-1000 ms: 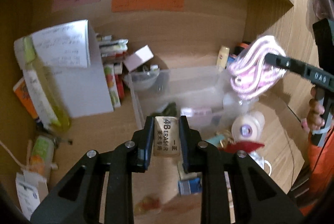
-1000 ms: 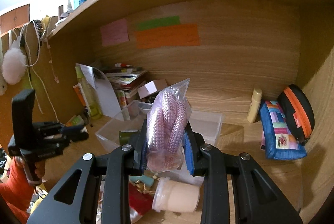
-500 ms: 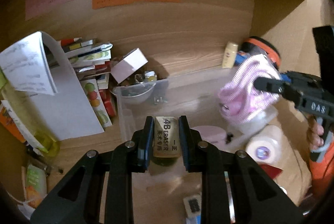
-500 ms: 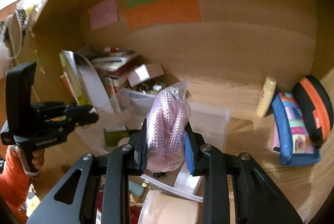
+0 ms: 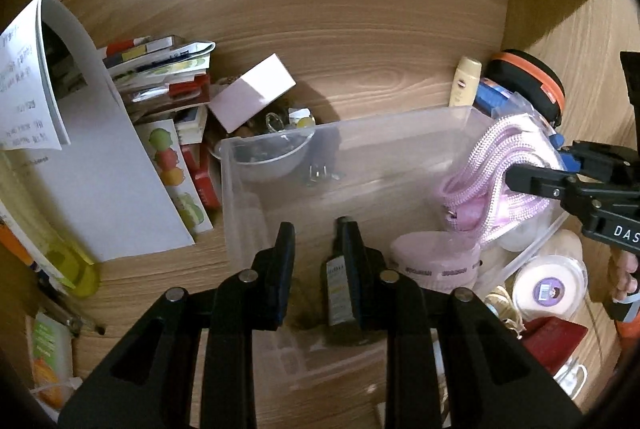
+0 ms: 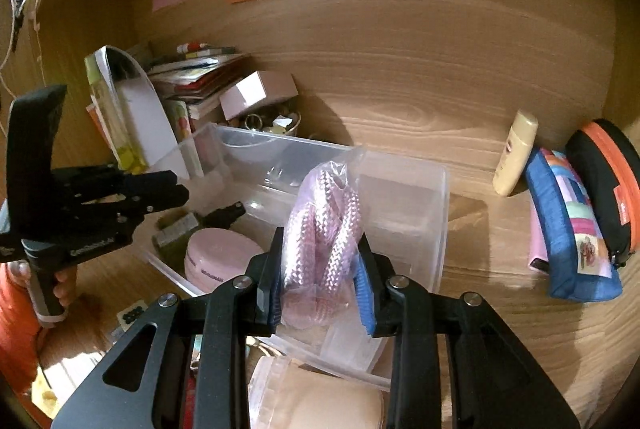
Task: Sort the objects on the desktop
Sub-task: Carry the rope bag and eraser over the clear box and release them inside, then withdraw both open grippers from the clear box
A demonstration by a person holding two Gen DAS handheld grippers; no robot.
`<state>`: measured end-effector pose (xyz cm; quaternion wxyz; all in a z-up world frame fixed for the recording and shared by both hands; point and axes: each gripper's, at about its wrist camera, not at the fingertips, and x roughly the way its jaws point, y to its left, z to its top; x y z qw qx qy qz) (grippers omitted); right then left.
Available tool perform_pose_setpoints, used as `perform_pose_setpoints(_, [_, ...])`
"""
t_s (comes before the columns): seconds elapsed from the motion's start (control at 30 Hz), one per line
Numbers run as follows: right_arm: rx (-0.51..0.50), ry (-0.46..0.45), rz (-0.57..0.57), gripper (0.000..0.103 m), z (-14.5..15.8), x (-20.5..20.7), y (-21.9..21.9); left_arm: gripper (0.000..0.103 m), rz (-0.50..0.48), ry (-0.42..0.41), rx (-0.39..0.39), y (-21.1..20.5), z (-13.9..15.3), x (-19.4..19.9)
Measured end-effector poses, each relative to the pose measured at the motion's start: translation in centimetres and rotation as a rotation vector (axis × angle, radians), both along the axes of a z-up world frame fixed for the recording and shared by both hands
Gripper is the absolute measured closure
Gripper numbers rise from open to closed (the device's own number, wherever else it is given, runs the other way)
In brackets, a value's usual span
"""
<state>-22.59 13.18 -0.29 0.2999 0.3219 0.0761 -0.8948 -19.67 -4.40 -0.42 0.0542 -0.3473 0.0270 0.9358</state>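
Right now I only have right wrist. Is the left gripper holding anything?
Observer: No. The left gripper is open, with nothing between its fingers.
Operator: What's below it?
Observer: The bin. A dark bottle lies in it, right by the gripper's right finger.
Operator: Where's my rope bag from that side?
Observer: The rope bag hangs at the bin's right end, just above the pink tub. I can't tell whether it clears the wall.
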Motion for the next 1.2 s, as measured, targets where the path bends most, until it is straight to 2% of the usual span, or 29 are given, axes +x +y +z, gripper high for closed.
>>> perform_pose_setpoints(0.13, [0.019, 0.022, -0.006, 0.074, -0.1, 0.2, -0.4, 0.078, 0.005, 0.002, 0.006, -0.1, 0.1, -0.1])
perform_pose_setpoints(0.2, [0.042, 0.038, -0.015, 0.07, -0.2, 0.3, -0.6, 0.073, 0.012, 0.006, 0.01, -0.3, 0.2, 0.0])
perform_pose_setpoints(0.27, [0.06, 0.061, -0.028, 0.062, -0.3, 0.5, -0.8, 0.069, 0.016, 0.015, 0.01, -0.3, 0.3, 0.2])
perform_pose_setpoints(0.33, [0.073, 0.096, -0.046, 0.046, -0.1, 0.8, -0.8, 0.065, 0.014, 0.029, 0.002, -0.2, 0.6, 0.5])
perform_pose_setpoints(0.37, [0.078, 0.117, -0.057, 0.043, 0.1, 1.0, -0.8, 0.062, 0.017, 0.04, -0.008, -0.2, 0.7, 0.6])
perform_pose_setpoints(0.43, [0.079, 0.147, -0.07, 0.032, 0.3, 1.2, -0.7, 0.054, 0.021, 0.062, -0.021, -0.1, 1.0, 0.9])
perform_pose_setpoints(0.53, [0.074, 0.19, -0.079, 0.021, 0.8, 1.7, -0.6, 0.043, 0.025, 0.093, -0.035, 0.0, 1.5, 1.4])
perform_pose_setpoints(0.67, [0.07, 0.212, -0.081, 0.019, 1.4, 2.0, -0.6, 0.027, 0.035, 0.111, -0.039, 0.0, 2.1, 1.8])
perform_pose_setpoints(0.8, [0.071, 0.217, -0.1, 0.009, 2.3, 2.6, -0.3, 0.009, 0.047, 0.14, -0.055, 0.5, 3.2, 2.8])
perform_pose_setpoints(0.97, [0.049, 0.235, -0.119, 0.004, 3.7, 4.7, 0.7, 0.002, 0.047, 0.172, -0.058, 0.7, 4.6, 4.8])
perform_pose_setpoints(1.07, [0.029, 0.225, -0.122, 0.0, 4.2, 6.0, 1.2, 0.002, 0.053, 0.172, -0.061, 0.6, 5.1, 6.0])
perform_pose_setpoints(1.2, [0.021, 0.225, -0.121, 0.0, 4.3, 7.9, 1.8, 0.001, 0.073, 0.189, -0.108, 0.6, 5.1, 7.6])
